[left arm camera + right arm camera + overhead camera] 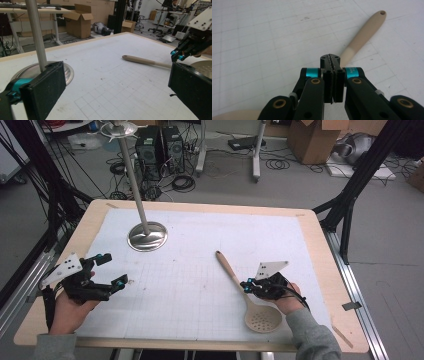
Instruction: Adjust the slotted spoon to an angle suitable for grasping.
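A: Where is the slotted spoon (248, 292)?

B: It lies flat on the white gridded mat (200, 270), toward the near right part of the table (320, 250). Its beige handle points up and to the left in the high view, and its round perforated bowl sits close to the near edge of the mat.

A: And the right gripper (245, 285)?

B: It sits right over the spoon, about where the handle meets the bowl. In the right gripper view (332, 61) the two black jaws are pressed flat together with nothing between them, and the handle runs on beyond their tips. I cannot tell whether the tips touch the spoon.

A: The left gripper (111, 269)?

B: It is held at the near left of the table, well apart from the spoon. Its jaws stand wide, and in the left gripper view (117, 87) there is just bare mat between them.

A: Any containers, anything holding something?

B: The spoon's bowl is the nearest to one, and it looks empty. Farther back on the left stands a metal stand (145, 232): a shiny round base on the mat with a slim pole rising from it. Past the table, cardboard boxes (320, 137) sit on the floor; their contents I cannot make out.
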The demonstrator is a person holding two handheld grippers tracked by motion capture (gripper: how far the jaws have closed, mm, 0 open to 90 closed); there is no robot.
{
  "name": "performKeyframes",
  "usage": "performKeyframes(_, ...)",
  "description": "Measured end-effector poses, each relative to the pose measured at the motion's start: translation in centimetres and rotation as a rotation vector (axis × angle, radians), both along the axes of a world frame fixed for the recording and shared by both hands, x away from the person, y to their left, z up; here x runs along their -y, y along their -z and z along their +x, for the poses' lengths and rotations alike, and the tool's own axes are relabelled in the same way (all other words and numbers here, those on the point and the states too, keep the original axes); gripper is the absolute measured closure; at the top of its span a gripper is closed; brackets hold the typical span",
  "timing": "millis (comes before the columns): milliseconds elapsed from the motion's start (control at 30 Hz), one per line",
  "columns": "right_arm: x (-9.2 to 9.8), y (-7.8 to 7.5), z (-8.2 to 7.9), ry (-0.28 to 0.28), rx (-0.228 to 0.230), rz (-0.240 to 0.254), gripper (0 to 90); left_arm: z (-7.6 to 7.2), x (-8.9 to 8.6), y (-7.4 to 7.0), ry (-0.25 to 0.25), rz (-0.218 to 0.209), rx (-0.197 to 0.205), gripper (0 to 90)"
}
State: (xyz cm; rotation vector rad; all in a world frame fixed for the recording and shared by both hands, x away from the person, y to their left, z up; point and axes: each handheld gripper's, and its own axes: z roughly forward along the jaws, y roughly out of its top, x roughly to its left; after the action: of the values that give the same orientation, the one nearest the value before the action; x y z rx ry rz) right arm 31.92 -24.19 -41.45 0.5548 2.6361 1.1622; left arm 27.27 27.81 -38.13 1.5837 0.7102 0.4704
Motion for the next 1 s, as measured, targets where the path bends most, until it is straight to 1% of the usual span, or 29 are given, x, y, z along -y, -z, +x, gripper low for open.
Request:
performKeyframes(67,0.0,0.2,0.5,0.035,-0.038,0.019,90.0,0.0,0.0,0.0,0.001,0.002,-0.001,1.8)
performKeyframes(100,0.0,0.2,0.5,0.035,-0.038,0.019,90.0,0.0,0.0,0.1,-0.001,-0.001,-0.002,1.8)
performKeyframes(167,-0.1,0.3,1.0,0.053,-0.074,0.032,90.0,0.0,-0.1,0.1,-0.003,-0.002,-0.002,1.7)
performKeyframes(233,-0.3,0.4,1.6,0.060,-0.090,0.021,90.0,0.0,-0.2,0.1,-0.004,-0.002,-0.004,1.8)
performKeyframes(333,-0.5,0.6,2.0,0.065,-0.096,0.016,90.0,0.0,-0.2,0.2,-0.004,-0.003,-0.005,1.8)
performKeyframes(400,-0.7,0.9,2.5,0.083,-0.102,-0.010,90.0,0.0,-0.2,0.2,-0.002,-0.003,-0.006,1.8)
performKeyframes(467,-0.8,1.1,2.8,0.097,-0.107,-0.016,90.0,0.0,-0.2,0.2,-0.002,-0.005,-0.008,1.8)
performKeyframes(533,-0.9,1.1,2.8,0.097,-0.110,-0.022,90.0,0.0,-0.2,0.2,-0.003,-0.004,-0.007,1.8)
performKeyframes(567,-1.2,1.1,2.9,0.094,-0.110,-0.038,90.0,0.0,-0.3,0.2,-0.003,-0.005,-0.007,1.7)
performKeyframes(667,-1.5,1.0,3.1,0.091,-0.106,-0.046,90.0,0.0,-0.3,0.2,-0.003,-0.005,-0.007,1.8)
performKeyframes(700,-1.8,0.9,3.3,0.095,-0.104,-0.058,90.0,0.0,-0.2,0.2,-0.004,-0.005,-0.007,1.8)
performKeyframes(733,-1.9,0.9,3.4,0.098,-0.108,-0.056,90.0,0.0,-0.2,0.2,-0.003,-0.006,-0.008,1.8)
performKeyframes(900,-2.6,0.8,3.9,0.081,-0.108,-0.073,90.0,-0.1,-0.3,0.2,-0.002,-0.003,-0.007,1.8)
performKeyframes(1000,-3.1,0.8,4.1,0.062,-0.106,-0.079,90.0,-0.2,-0.4,0.2,-0.006,-0.005,-0.006,1.8)
